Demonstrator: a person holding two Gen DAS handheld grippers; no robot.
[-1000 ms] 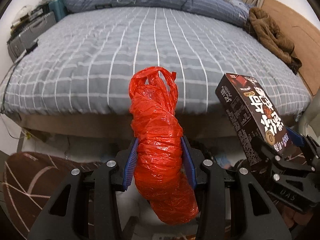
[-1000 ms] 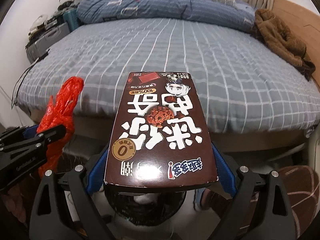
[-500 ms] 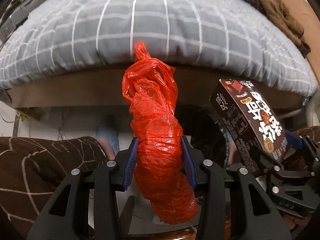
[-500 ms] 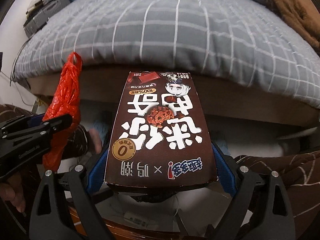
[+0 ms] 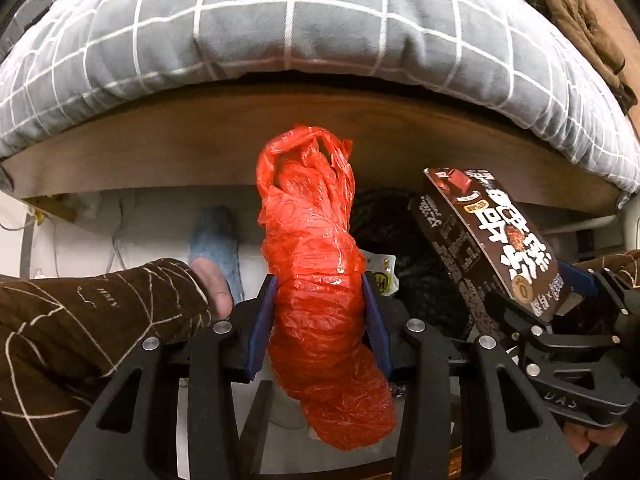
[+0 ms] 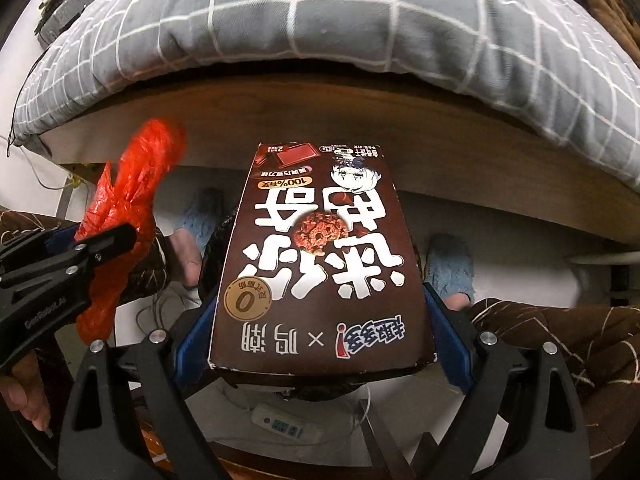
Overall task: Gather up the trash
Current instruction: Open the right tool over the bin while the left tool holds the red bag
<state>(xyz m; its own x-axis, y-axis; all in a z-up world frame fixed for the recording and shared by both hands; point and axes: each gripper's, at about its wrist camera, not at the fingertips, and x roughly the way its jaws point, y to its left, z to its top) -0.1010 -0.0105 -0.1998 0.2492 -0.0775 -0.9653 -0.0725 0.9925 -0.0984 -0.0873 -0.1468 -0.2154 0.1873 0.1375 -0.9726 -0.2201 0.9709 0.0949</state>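
Left wrist view: my left tongs (image 5: pixel 320 320) are pinching the crumpled red plastic bag (image 5: pixel 316 264) across its middle, both blue pads pressed into the film, with a loose tail hanging toward the camera and the knotted handles standing past the tips. In the right wrist view my right tongs (image 6: pixel 320 332) are pinching the brown snack box (image 6: pixel 320 248) by its two long edges near the nearer end, so most of the box sticks out beyond the tips. Both pieces of trash are therefore off the floor and in my grip, side by side but not touching. Just beyond the tips, low between my feet in blue slippers (image 6: pixel 450 268), sits a dark round mass (image 5: pixel 400 220) that I judge to be a lined bin (image 6: pixel 216 256), though it is largely hidden by the bag and box. Procedure: bring each item directly over that opening before spreading the tongs; keep the box's far end tipped down so that it slides in; expect the bag to cling to a pad. Cables and a white power strip (image 6: pixel 286 428) lie on the floor below; keep clear of them. Beyond stands the bed frame (image 5: pixel 200 148), with the grey checked duvet (image 5: pixel 320 20) overhanging it.
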